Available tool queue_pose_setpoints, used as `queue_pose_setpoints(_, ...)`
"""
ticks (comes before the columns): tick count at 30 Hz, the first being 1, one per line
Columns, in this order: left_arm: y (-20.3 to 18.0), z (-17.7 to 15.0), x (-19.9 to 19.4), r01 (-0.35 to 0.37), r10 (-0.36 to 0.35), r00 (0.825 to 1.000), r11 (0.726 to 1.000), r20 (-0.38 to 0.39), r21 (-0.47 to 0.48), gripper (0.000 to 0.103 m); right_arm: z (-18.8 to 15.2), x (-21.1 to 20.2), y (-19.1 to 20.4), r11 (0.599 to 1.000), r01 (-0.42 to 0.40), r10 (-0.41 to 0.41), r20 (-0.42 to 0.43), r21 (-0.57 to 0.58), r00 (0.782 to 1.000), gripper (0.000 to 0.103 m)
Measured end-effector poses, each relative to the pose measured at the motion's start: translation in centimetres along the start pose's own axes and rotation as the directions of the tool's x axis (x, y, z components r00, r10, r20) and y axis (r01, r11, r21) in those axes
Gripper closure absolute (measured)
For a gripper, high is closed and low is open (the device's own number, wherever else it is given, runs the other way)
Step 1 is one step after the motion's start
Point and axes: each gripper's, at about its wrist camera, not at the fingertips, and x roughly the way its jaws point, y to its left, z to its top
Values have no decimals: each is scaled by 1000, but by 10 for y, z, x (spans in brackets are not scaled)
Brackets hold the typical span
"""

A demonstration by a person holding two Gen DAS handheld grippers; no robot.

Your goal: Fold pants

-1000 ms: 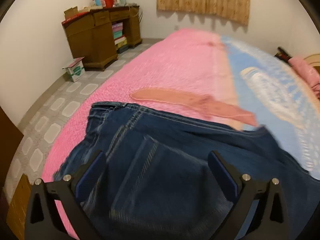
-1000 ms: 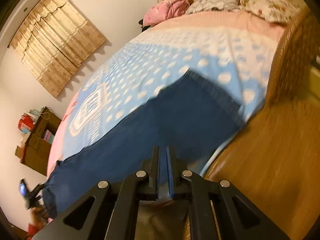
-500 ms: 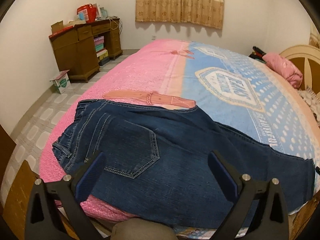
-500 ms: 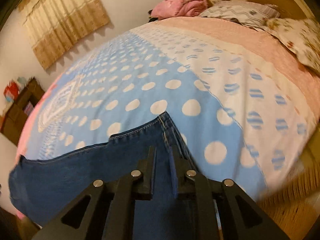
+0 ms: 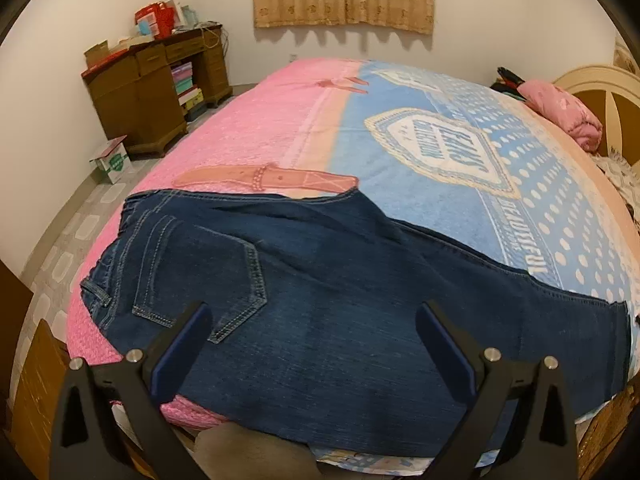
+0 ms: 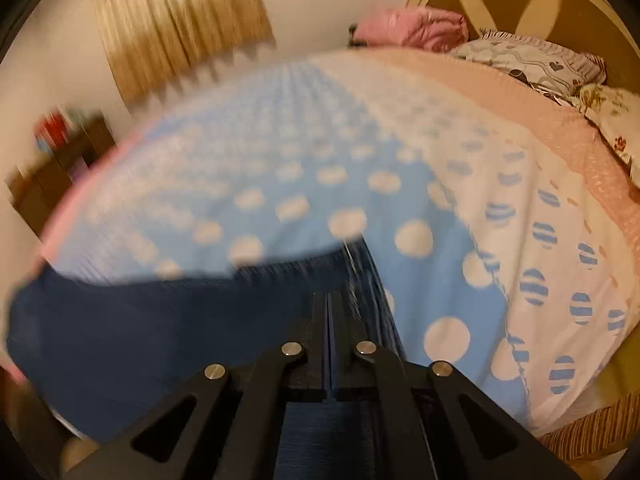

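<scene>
Dark blue jeans (image 5: 320, 300) lie flat across the near edge of the bed, waistband and back pocket at the left, leg hems at the right. My left gripper (image 5: 312, 344) is open and empty, held above the seat of the jeans. In the right wrist view the jeans (image 6: 160, 328) are blurred; my right gripper (image 6: 327, 312) is shut over the hem end of the legs, and whether it pinches the denim is hidden.
The bed carries a pink and blue dotted blanket (image 5: 420, 128). A brown desk (image 5: 156, 84) and a small white box (image 5: 114, 160) stand at the far left. Pillows (image 6: 532, 60) and a pink bundle (image 5: 568, 116) lie by the headboard.
The left gripper has pulled up and back from the jeans, so the whole garment shows. The right gripper has swung onto the hem end and its jaws have closed fully.
</scene>
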Motion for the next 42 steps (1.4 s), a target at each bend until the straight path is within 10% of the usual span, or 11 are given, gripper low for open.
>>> queue_pose_setpoints(3,-4,1,-3,7,-7,1000,1000,7,4,0,12,-14,-3,1000,13,-12,58,-5,998,99)
queue_pose_setpoints(7,-8,1,-5,7,-7,1000,1000,7,4,0,19,0,-11,998,60,-60,5,-3,998,39)
queue_pose_setpoints(11,-9,-1,-5,-7,7,1000,1000,-3,4,0,9,24,-7,997,62,-64,-56,-43,996,44)
queue_pose_setpoints(13,-8,0,-6,-12,12,1000,1000,-6,-1,0,2,40,0,987,112,-125,-107,-119,986,74)
queue_pose_setpoints(17,-7,-1,-7,-21,21,1000,1000,-3,-3,0,-9,38,9,964,158,-178,-79,-214,981,92)
queue_pose_setpoints(28,-13,-2,-2,-16,17,1000,1000,-21,7,0,13,-20,32,954,202,-166,173,-221,971,93)
queue_pose_setpoints(36,-7,0,-7,-26,26,1000,1000,-10,4,0,20,67,-7,956,266,-268,1,-127,963,92)
queue_pose_setpoints(39,-2,0,-5,-15,15,1000,1000,-20,-22,0,15,66,-11,958,261,-257,46,-122,965,81)
queue_pose_setpoints(42,-3,-1,-3,2,-3,1000,1000,-27,-23,0,23,36,-49,987,94,-101,48,128,994,58)
